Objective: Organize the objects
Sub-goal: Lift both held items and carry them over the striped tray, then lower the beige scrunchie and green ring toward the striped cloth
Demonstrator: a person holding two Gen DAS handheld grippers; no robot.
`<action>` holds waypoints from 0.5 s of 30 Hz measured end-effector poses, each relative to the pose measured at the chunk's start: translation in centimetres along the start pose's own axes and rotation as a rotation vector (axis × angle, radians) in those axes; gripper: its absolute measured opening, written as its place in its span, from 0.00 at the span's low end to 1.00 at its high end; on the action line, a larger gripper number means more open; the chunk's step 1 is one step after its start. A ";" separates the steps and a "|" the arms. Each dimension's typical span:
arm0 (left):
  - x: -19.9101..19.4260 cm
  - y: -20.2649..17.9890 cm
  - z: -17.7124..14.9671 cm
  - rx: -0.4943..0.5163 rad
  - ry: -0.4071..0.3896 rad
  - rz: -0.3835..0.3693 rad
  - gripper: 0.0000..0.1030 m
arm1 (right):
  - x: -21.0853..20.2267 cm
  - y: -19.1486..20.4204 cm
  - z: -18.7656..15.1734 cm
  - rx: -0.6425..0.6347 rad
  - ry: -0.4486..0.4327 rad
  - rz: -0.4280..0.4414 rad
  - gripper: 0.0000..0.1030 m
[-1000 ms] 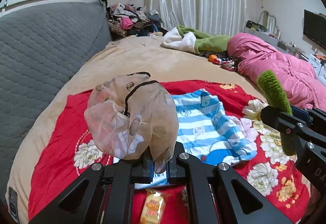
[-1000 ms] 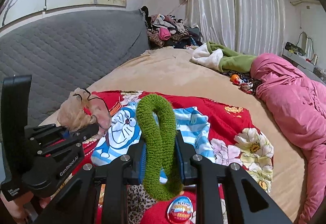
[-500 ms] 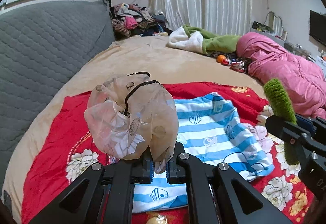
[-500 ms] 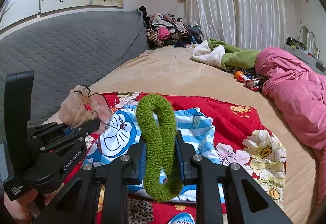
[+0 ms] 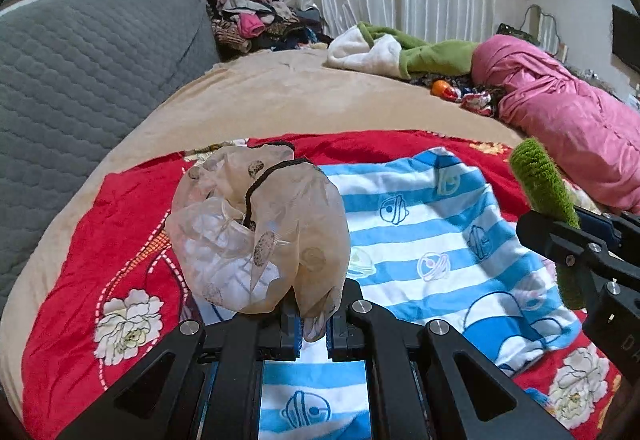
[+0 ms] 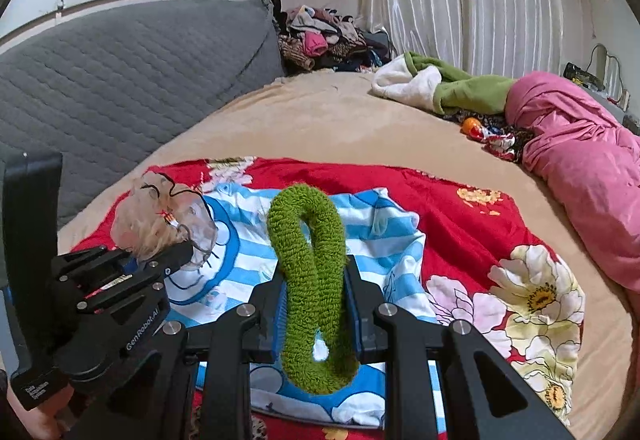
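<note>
My left gripper (image 5: pixel 312 324) is shut on a sheer beige scrunchie (image 5: pixel 260 236) with dark spots and a black cord, which bulges up above the fingers. The same scrunchie (image 6: pixel 164 220) and left gripper (image 6: pixel 176 254) show at the left of the right wrist view. My right gripper (image 6: pixel 314 304) is shut on a fuzzy green loop (image 6: pixel 310 280) that stands up between the pads; the loop (image 5: pixel 544 200) also shows at the right edge of the left wrist view. Both hang above a blue-and-white striped cartoon shirt (image 5: pixel 424 240) spread on a red floral cloth (image 5: pixel 132 240).
The red cloth (image 6: pixel 460 224) lies on a tan bed (image 6: pixel 328 124) with a grey quilted headboard (image 6: pixel 120 72). A pink duvet (image 6: pixel 580 152), a green-and-white garment (image 6: pixel 436 84), small toys (image 6: pixel 484 136) and a clothes pile (image 6: pixel 324 36) sit at the far side.
Both grippers have moved forward and down over the striped shirt, each still gripping its item. The wrapped snacks seen near the bottom edges earlier have slipped out of view.
</note>
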State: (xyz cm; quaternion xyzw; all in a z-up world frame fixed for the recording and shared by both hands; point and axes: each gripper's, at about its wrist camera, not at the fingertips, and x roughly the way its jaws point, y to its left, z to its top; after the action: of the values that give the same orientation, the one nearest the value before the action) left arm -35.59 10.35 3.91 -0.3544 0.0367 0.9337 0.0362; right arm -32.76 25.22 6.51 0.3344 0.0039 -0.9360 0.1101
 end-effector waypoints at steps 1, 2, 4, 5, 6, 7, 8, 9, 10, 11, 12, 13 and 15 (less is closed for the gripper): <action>0.4 0.0 0.0 -0.003 0.006 0.001 0.07 | 0.6 0.0 -0.1 -0.003 0.005 -0.002 0.24; 0.9 0.1 -0.1 -0.006 0.009 -0.001 0.07 | 0.9 -0.1 -0.2 -0.004 0.009 -0.003 0.24; 1.6 0.0 -0.2 -0.005 0.013 0.002 0.07 | 1.7 -0.1 -0.3 -0.008 0.017 -0.005 0.24; 2.1 0.0 -0.3 0.000 0.012 0.006 0.07 | 2.1 -0.2 -0.3 -0.008 0.019 -0.006 0.24; 2.3 0.0 -0.3 0.002 0.014 0.009 0.07 | 2.5 -0.2 -0.4 -0.009 0.022 -0.006 0.24; 2.7 -0.1 -0.5 0.008 0.015 0.019 0.07 | 3.0 -0.2 -0.4 -0.010 0.027 -0.006 0.24; 2.9 -0.1 -0.6 0.012 0.013 0.019 0.07 | 3.2 -0.1 -0.4 -0.011 0.031 -0.008 0.24; 3.2 -0.2 -0.6 0.010 0.016 0.016 0.07 | 3.6 -0.2 -0.5 -0.012 0.035 -0.009 0.24; 3.6 -0.2 -0.7 0.010 0.022 0.021 0.07 | 4.0 -0.2 -0.6 -0.013 0.039 -0.010 0.24; 4.0 -0.2 -0.8 0.010 0.025 0.021 0.07 | 4.3 -0.2 -0.6 -0.012 0.041 -0.010 0.24; 4.2 0.1 -1.0 0.006 0.029 0.020 0.07 | 4.8 -0.3 -0.7 -0.010 0.048 -0.009 0.24; 4.5 0.2 -1.1 0.003 0.033 0.021 0.07 | 5.4 -0.3 -0.9 -0.008 0.056 -0.008 0.24; 5.4 0.2 -1.4 -0.002 0.045 0.019 0.07 | 6.2 -0.3 -1.1 -0.007 0.066 -0.009 0.24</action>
State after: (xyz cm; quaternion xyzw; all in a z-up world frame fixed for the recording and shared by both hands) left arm -38.69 10.28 -0.69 -0.3748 0.0401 0.9259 0.0262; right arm -36.85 24.38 1.76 0.3646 0.0124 -0.9249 0.1069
